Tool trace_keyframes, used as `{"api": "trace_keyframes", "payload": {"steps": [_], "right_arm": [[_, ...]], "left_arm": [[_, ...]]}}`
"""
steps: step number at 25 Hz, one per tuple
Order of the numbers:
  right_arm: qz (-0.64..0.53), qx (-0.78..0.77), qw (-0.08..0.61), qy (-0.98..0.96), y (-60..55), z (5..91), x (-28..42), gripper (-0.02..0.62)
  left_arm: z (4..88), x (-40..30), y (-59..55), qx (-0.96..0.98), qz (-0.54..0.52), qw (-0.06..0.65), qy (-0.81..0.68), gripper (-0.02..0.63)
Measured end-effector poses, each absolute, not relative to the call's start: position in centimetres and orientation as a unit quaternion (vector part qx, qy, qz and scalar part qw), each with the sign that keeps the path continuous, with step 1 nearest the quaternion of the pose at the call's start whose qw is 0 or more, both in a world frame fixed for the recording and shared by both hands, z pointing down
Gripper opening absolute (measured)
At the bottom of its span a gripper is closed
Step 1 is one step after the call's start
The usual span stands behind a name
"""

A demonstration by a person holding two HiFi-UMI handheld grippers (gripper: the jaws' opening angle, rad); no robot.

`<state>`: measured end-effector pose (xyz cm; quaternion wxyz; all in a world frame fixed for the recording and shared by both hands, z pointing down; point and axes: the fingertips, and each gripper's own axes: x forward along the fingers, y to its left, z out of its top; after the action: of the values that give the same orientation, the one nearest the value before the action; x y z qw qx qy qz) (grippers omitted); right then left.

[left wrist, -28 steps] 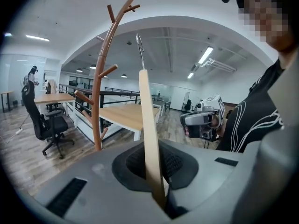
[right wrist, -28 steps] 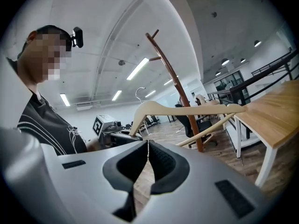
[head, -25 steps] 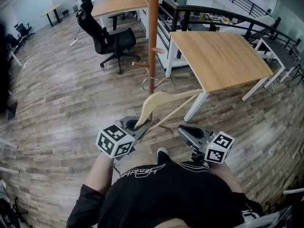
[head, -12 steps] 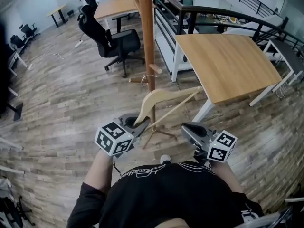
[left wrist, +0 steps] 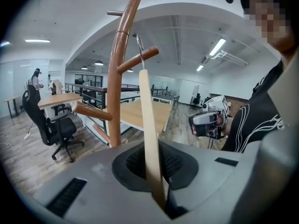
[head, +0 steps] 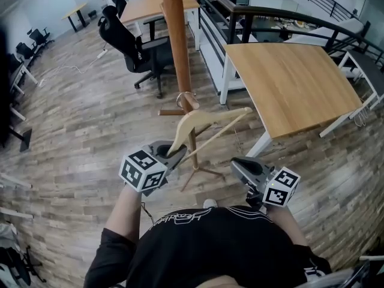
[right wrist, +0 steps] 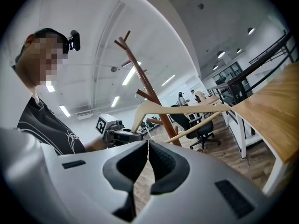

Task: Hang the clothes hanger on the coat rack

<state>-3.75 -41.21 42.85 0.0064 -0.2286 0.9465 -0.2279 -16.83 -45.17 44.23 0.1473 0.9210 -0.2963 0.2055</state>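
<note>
Your left gripper [head: 176, 154] fingers clamp the hanger [head: 204, 120] beside the coat rack [head: 173, 41]; right gripper [head: 237, 164] fingers together (empty). Only the head view shows rack feet [head: 207, 171] on plank floor [head: 72, 131], bench [head: 288, 71] beyond

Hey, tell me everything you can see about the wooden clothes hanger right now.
The clothes hanger is pale bare wood: a curved shoulder piece, a straight crossbar below, a thin metal hook on top. The left gripper is shut on one end, holding it tilted in the air, hook close to the coat rack pole. It does not look hung on a peg yet; whether the hook touches the rack is unclear.
</note>
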Motion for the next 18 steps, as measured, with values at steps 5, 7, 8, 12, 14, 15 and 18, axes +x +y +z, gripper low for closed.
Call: {"api": "trace_keyframes", "payload": {"steps": [5,7,8,12,14,15,18], "right_arm": [[-0.243,-0.229,0.000,0.942,-41.9,44.1,-3.3,0.041],[-0.249,-0.231,-0.002,0.941,-42.1,44.4,-3.2,0.041],[-0.251,-0.232,-0.002,0.940,-42.2,44.5,-3.1,0.041],[-0.258,-0.235,-0.005,0.937,-42.6,45.2,-3.0,0.041],[-0.260,-0.235,-0.008,0.936,-42.5,45.6,-2.8,0.041],[-0.261,-0.236,-0.009,0.936,-42.5,45.7,-2.8,0.041],[-0.262,-0.236,-0.012,0.936,-42.5,45.8,-2.8,0.041]], "left_arm": [[45.3,-17.1,-46.8,0.917,0.219,0.149,-0.300,0.006],[46.0,-17.3,-47.4,0.914,0.223,0.154,-0.302,0.006],[46.5,-17.5,-47.7,0.913,0.225,0.157,-0.303,0.006],[48.0,-18.0,-48.6,0.914,0.231,0.152,-0.298,0.006],[48.6,-18.2,-48.8,0.915,0.232,0.147,-0.294,0.006],[48.8,-18.2,-48.9,0.916,0.233,0.146,-0.293,0.006],[48.9,-18.4,-49.4,0.916,0.234,0.139,-0.295,0.006]]}}
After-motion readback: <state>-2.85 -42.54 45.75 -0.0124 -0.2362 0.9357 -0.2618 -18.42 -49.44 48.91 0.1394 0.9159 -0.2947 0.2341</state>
